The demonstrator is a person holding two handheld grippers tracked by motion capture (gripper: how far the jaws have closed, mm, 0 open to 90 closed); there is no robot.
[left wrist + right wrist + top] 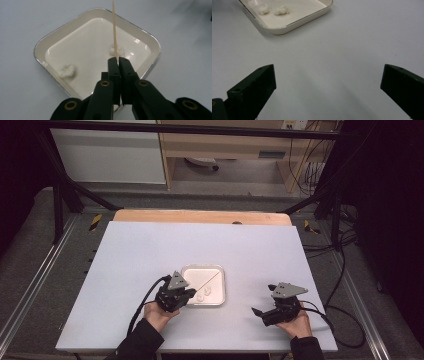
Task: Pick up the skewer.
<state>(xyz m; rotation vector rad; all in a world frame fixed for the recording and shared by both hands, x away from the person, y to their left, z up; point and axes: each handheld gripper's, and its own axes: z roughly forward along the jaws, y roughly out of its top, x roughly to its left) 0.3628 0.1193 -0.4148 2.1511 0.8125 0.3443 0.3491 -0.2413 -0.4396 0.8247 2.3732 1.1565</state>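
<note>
A square cream tray [220, 276] with a metal rim lies near the middle of the white table. Two small white lumps [203, 294] rest in its near part. My left gripper [117, 60] is shut on a thin wooden skewer [114, 30] that runs out over the tray [42, 47], passing above one white lump [117, 50]; the other lump [66, 70] lies to its left. In the high view the left gripper [190, 292] sits at the tray's near left edge. My right gripper [328, 75] stands open over bare table, nothing between its jaws, with the tray [287, 26] ahead at upper left.
The table's wooden far edge [200, 216] borders a grey floor with black frame legs and cables on the right. In the high view the right gripper [260, 312] is near the table's front edge. Wide bare table lies around the tray.
</note>
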